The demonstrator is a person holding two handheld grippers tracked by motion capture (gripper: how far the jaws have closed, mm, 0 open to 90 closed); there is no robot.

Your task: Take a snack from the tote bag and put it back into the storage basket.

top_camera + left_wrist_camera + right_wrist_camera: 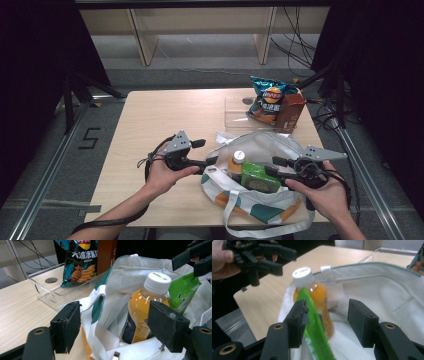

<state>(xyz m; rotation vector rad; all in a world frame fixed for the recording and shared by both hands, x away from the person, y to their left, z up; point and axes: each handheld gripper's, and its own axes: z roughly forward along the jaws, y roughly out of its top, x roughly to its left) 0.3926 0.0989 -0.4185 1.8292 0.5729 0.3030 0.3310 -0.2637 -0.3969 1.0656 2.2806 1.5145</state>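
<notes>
Wooden table (150,120), green packet (315,332) between spread right claw (325,320), touching one pad, over tote bag (260,205)

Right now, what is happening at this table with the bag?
A person is packing a white tote bag. The left gripper stands open at the bag's rim. The right gripper has a green snack packet between its open jaws, inside the bag beside an orange juice bottle. A chip bag and a brown carton wait by the clear tray.
</notes>
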